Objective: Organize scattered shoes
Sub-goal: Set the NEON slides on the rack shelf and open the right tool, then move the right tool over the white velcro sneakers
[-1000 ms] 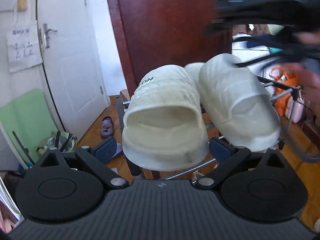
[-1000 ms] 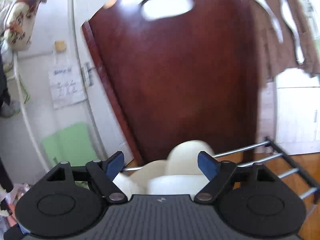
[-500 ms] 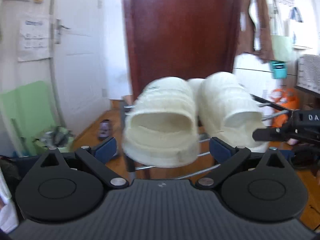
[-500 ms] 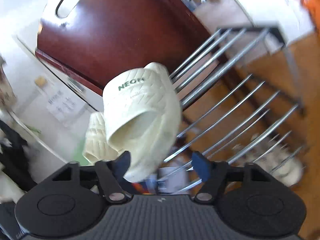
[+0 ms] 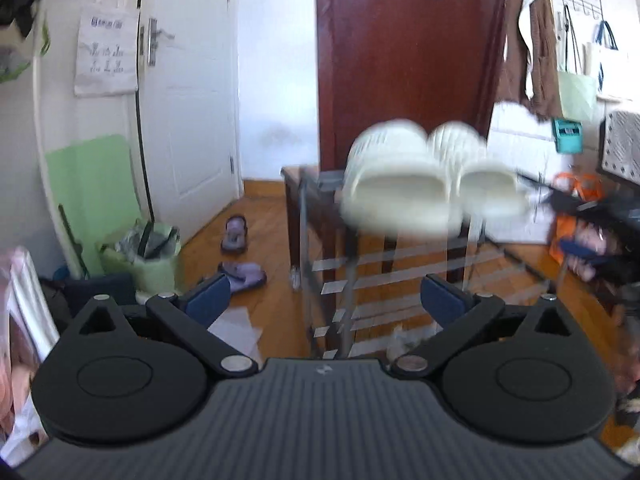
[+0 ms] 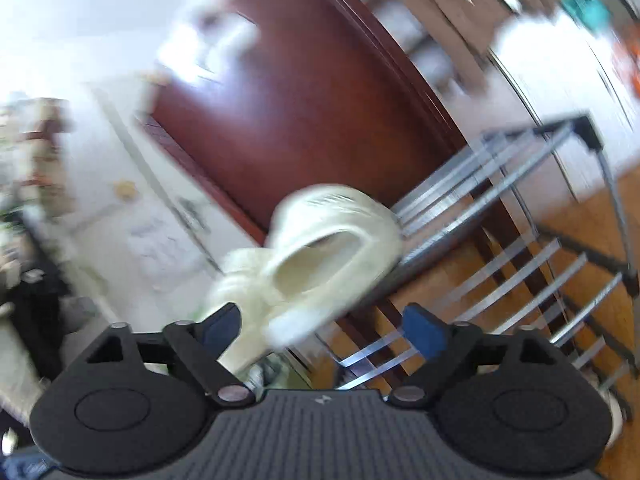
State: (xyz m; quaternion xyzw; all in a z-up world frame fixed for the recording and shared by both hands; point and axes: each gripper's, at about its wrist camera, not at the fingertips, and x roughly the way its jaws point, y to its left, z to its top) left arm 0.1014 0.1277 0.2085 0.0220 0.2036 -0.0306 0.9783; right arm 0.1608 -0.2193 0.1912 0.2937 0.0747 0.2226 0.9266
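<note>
Cream slippers (image 5: 416,188) on rack's top tier; purple slippers (image 5: 240,256) lie on floor
Both lie down-left of the left gripper (image 5: 324,296), nearer than the right gripper (image 6: 320,328); both grippers released, empty

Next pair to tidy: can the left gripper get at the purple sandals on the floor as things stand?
Probably yes. The left gripper is open and empty, and the purple sandals lie on bare wooden floor left of the shoe rack, nothing blocking them.

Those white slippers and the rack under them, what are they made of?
White slippers: likely soft moulded foam or rubber, matte, with thick rounded edges and ribbed tops; blur hides finer detail. Rack: metal, seemingly, with thin shiny silver bars and dark corner joints.
</note>
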